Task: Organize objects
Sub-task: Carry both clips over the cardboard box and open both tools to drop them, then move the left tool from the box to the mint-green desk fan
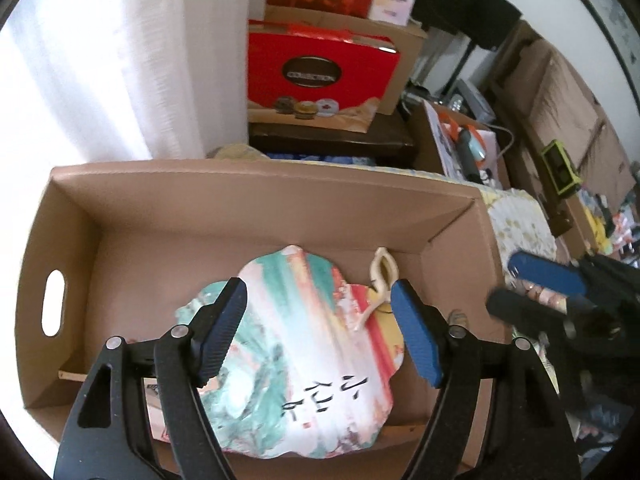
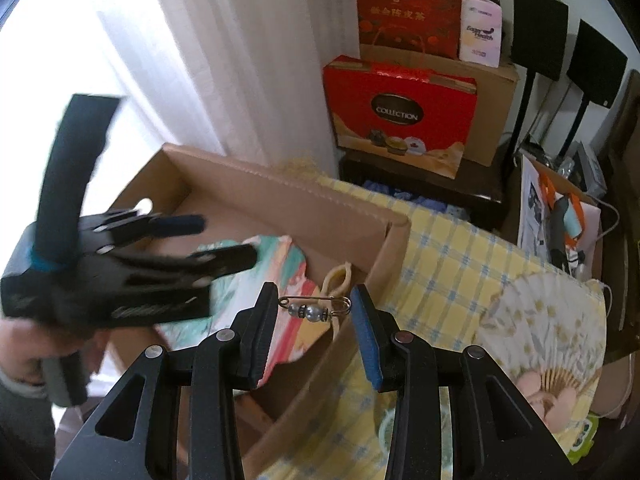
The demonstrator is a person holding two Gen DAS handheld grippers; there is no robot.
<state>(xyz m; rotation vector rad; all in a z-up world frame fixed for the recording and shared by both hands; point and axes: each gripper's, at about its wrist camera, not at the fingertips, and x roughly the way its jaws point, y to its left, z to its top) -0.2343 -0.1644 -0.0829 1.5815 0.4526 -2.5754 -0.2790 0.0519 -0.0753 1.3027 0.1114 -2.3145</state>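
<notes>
cardboard box (image 1: pixel 256 200), painted fan (image 1: pixel 304 344) inside

Place: a lived-in room of a home, used partly for storage.
Window: a white sheer curtain (image 2: pixel 224 60) with daylight behind it.
Gifts: a red "COLLECTION" gift box (image 2: pixel 400 116) on a dark cabinet (image 2: pixel 424 184), a red gift bag (image 2: pixel 408 12) above.
Cover: a yellow checked cloth (image 2: pixel 452 264) over the work surface.
Clutter: stacked cardboard cartons (image 1: pixel 560 92), an open cardboard box (image 1: pixel 256 196).

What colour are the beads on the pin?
Pale blue-grey beads on a gold safety pin, clearest in the right wrist view.
</notes>
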